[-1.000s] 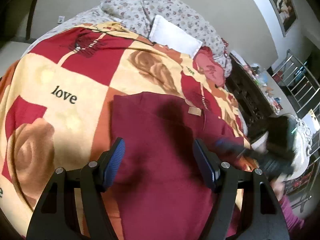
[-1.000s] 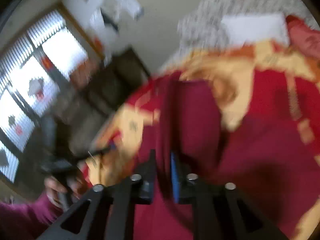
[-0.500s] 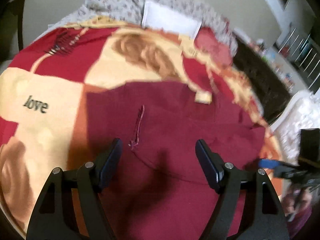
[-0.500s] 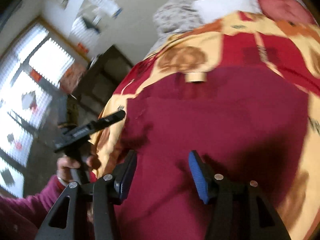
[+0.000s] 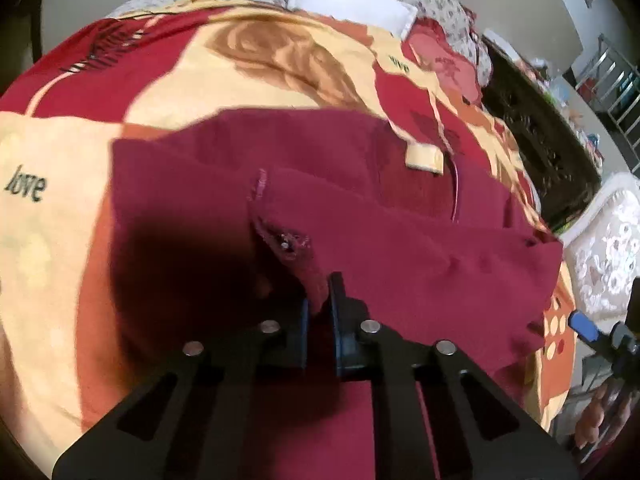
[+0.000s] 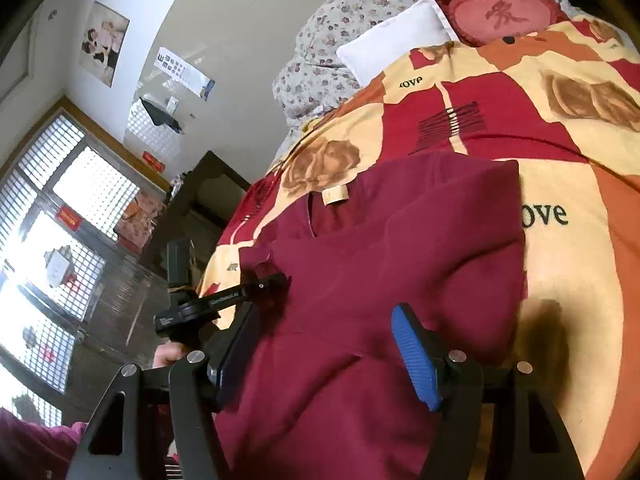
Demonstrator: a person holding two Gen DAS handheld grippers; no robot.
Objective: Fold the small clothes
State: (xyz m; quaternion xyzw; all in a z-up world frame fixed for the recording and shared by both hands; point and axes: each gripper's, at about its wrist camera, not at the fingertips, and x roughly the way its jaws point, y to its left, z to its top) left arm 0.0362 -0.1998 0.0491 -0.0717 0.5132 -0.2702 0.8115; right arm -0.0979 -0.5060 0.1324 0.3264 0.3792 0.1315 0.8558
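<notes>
A dark red piece of clothing (image 5: 400,240), spread out flat on a big blanket (image 5: 60,200) with red and yellow squares, brown roses and the word "love". A small tan label (image 5: 424,158) at the neck of the clothing, on the far side. Left gripper (image 5: 320,308) pinched tight on a bunched-up fold of the red cloth, with the edge pulled up a little between the blue pads. In the right wrist view, right gripper (image 6: 332,348) over the near part of the same clothing, its jaws opening wide, with red cloth lying under and between them but not squeezed. One blue pad (image 6: 416,360) easy to see; the other one dark and turned away. Left gripper (image 6: 224,300) there too, black, at the left edge of the clothing, with a hand (image 6: 168,354) under it. A white pillow (image 6: 396,36) and a red heart-shaped cushion (image 6: 500,12) at the far end of the bed, on a flowery grey cover (image 6: 340,20). A bright window (image 6: 52,248) off to the left, and dark wooden furniture (image 6: 208,208) beside the bed.
</notes>
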